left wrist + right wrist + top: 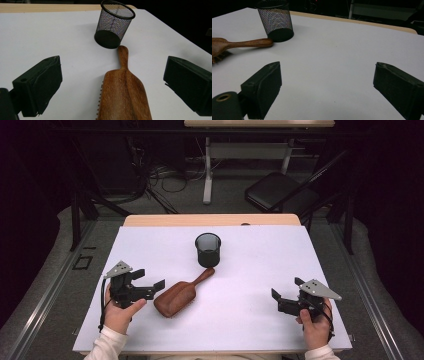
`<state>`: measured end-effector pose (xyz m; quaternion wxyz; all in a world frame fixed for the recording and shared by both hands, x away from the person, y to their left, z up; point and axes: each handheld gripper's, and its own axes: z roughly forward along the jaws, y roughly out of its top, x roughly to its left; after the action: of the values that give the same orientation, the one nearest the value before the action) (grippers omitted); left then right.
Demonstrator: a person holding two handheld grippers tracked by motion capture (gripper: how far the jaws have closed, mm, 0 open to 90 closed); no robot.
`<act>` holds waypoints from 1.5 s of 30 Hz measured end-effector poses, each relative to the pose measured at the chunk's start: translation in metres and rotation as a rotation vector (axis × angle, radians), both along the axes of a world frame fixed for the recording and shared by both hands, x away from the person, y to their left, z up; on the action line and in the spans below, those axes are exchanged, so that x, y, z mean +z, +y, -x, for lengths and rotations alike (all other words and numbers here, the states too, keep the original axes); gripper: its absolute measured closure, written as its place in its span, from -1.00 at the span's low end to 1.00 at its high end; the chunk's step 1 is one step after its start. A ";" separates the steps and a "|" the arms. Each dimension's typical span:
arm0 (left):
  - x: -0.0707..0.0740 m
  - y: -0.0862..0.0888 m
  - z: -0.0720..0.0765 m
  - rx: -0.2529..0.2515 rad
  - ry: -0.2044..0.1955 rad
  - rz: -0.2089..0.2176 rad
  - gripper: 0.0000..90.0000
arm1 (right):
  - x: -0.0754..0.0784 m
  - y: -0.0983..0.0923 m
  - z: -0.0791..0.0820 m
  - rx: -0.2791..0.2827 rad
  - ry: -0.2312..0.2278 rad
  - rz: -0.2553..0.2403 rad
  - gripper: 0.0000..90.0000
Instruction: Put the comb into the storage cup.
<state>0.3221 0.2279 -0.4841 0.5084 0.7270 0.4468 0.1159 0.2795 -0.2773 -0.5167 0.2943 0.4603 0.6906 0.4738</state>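
The left gripper (152,281), jaws spread wide and holding nothing, is just beside the wooden hairbrush (177,296) near the table's (260,270) front-left part. The brush handle reaches the black mesh cup (208,249). The right gripper (285,292), also spread wide, waits near the front-right corner.

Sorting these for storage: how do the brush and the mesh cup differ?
The brush is brown wood and solid; the cup is black see-through mesh. The brush lies flat, bristles down; the cup stands upright, open and empty. Both rest on the white table, handle tip by the cup's base.
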 end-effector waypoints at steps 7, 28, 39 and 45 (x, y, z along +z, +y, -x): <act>0.009 -0.005 -0.010 0.002 -0.001 0.022 -0.66 | 0.000 0.000 0.000 0.004 0.008 0.009 -0.82; 0.018 -0.027 -0.038 0.069 0.089 -0.064 0.06 | -0.003 0.004 0.000 0.015 0.009 0.009 -0.82; 0.011 -0.044 -0.059 0.072 0.138 -0.090 0.28 | -0.004 0.005 -0.001 0.025 0.017 0.015 -0.82; 0.005 -0.057 -0.070 0.068 0.194 -0.131 0.41 | -0.005 0.005 -0.002 0.030 0.021 0.020 -0.81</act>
<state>0.3919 0.1712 -0.4792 0.4099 0.7508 0.5099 0.0909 0.2814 -0.2724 -0.5217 0.2845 0.4520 0.7052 0.4663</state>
